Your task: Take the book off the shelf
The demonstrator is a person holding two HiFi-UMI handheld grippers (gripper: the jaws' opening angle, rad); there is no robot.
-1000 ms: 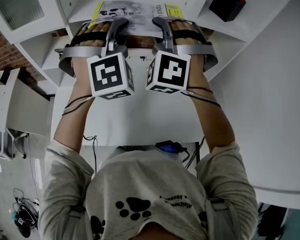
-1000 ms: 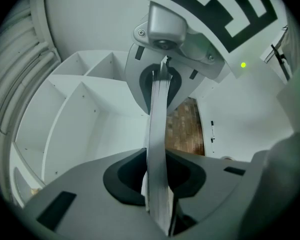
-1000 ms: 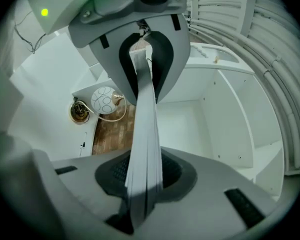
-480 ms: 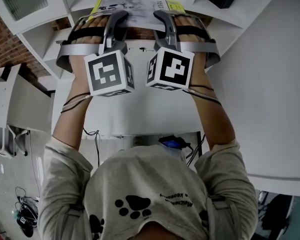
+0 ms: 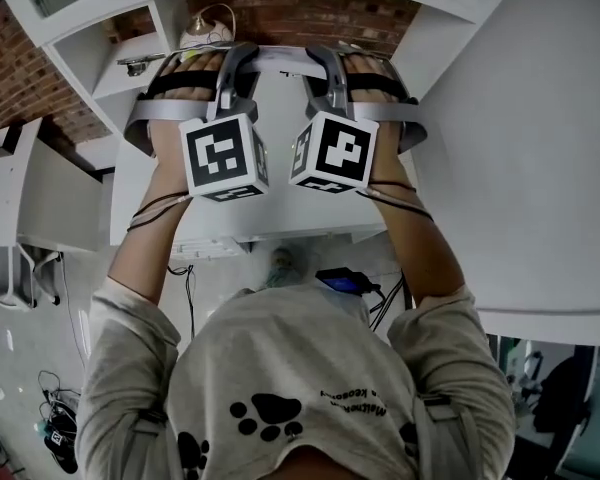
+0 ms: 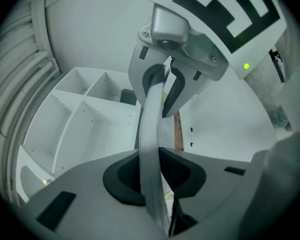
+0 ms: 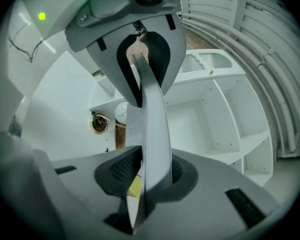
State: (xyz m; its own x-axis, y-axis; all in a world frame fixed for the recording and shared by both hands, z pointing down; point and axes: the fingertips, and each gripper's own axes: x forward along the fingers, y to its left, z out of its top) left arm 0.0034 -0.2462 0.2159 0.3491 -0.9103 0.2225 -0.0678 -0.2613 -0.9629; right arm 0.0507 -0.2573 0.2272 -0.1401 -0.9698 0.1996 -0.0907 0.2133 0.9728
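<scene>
The book (image 6: 151, 129) is clamped by the left gripper (image 6: 150, 173) and the right gripper (image 7: 151, 173) — held just clear of the shelf (image 6: 82, 119). Removal seems nearly done; a steady, level withdrawal is called for next.

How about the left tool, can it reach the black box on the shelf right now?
Probably not: the left tool is clamped on the book, so it cannot take the black box until it lets go.

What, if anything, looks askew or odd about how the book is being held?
Nothing is damaged or spilled. The book looks slightly bowed where the left gripper and right gripper clamp it, though the wide lens may exaggerate this.
</scene>
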